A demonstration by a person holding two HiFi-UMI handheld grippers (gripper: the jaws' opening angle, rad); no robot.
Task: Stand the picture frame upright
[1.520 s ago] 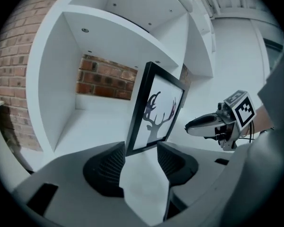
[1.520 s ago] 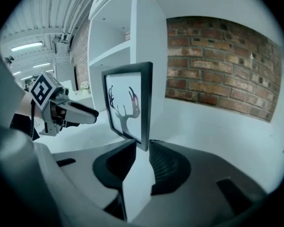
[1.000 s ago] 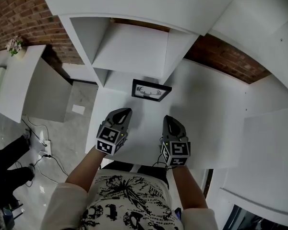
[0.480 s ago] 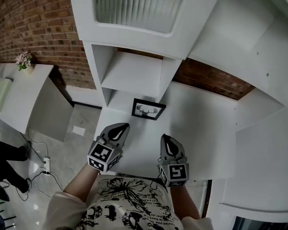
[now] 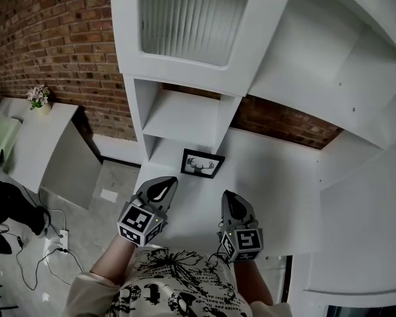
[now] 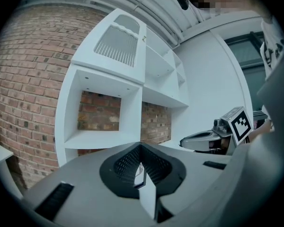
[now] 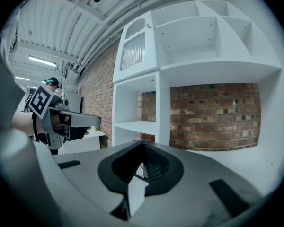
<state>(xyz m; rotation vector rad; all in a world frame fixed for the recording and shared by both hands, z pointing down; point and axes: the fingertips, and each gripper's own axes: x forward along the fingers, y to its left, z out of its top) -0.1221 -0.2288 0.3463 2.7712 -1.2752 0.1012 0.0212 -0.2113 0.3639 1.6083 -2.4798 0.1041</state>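
The black picture frame with a deer-antler print rests on the white desk, just in front of the shelf unit. A thin sliver of it shows through the gap of the left gripper's jaws, where it looks upright. My left gripper and right gripper hover side by side near the desk's front edge, short of the frame. Both are shut and hold nothing. The left gripper view looks along closed jaws, with the right gripper beside it. The right gripper's jaws are closed too.
A white shelf unit with open cubbies and a louvred door rises behind the desk against a brick wall. A low white table with a flower pot stands at left. Cables and a person's legs are on the floor.
The head view has tilted up, showing more of the shelf unit, so the frame and both grippers now sit lower in it. Both grippers stayed shut and side by side.
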